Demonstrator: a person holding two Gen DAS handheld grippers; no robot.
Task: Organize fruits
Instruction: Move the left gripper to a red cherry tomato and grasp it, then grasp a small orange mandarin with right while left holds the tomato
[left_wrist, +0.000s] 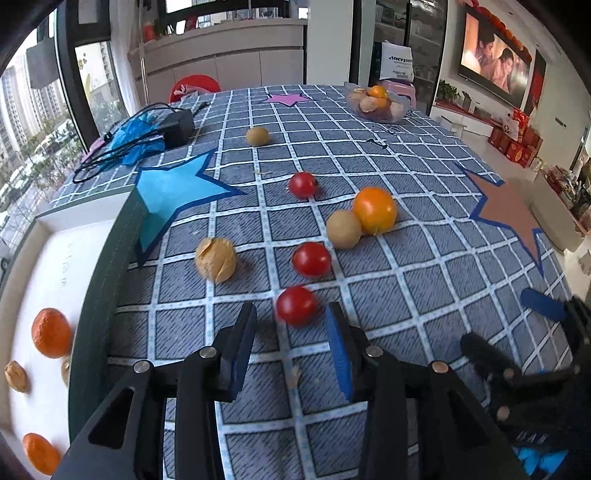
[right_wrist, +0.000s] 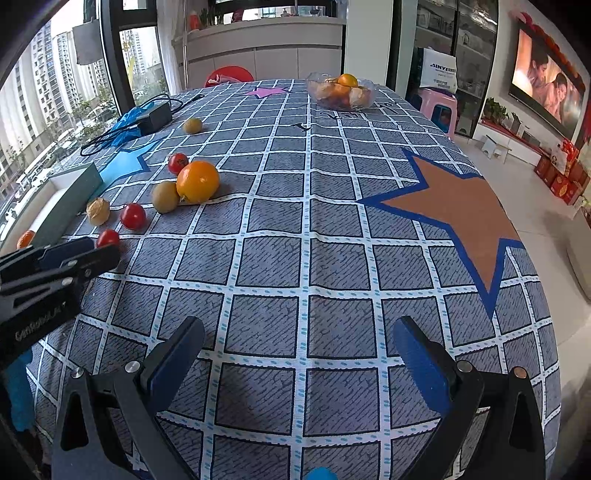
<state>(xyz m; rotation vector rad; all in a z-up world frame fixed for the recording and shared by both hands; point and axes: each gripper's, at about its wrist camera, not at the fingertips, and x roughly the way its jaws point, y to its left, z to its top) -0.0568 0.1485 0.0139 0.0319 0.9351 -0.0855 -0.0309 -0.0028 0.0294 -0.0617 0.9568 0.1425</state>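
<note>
My left gripper (left_wrist: 291, 326) is open, its fingertips just short of a red cherry tomato (left_wrist: 296, 305) on the checked cloth; the tomato sits slightly ahead of the gap. Beyond lie two more tomatoes (left_wrist: 311, 259) (left_wrist: 303, 184), a husked fruit (left_wrist: 215, 259), a tan round fruit (left_wrist: 343, 229) touching a big orange (left_wrist: 374, 211), and a far tan fruit (left_wrist: 257, 136). A white tray (left_wrist: 48, 273) at the left holds two tangerines (left_wrist: 51, 333) and a husked fruit. My right gripper (right_wrist: 295, 347) is open and empty over bare cloth; the left gripper shows at its left (right_wrist: 74, 254).
A glass bowl (left_wrist: 376, 101) of fruit stands at the table's far end. A black power adapter (left_wrist: 176, 125) with cable lies on blue plastic at the far left. Paper stars mark the cloth: blue (left_wrist: 177, 192), brown (right_wrist: 454, 206), pink (right_wrist: 264, 91). The table edge falls away on the right.
</note>
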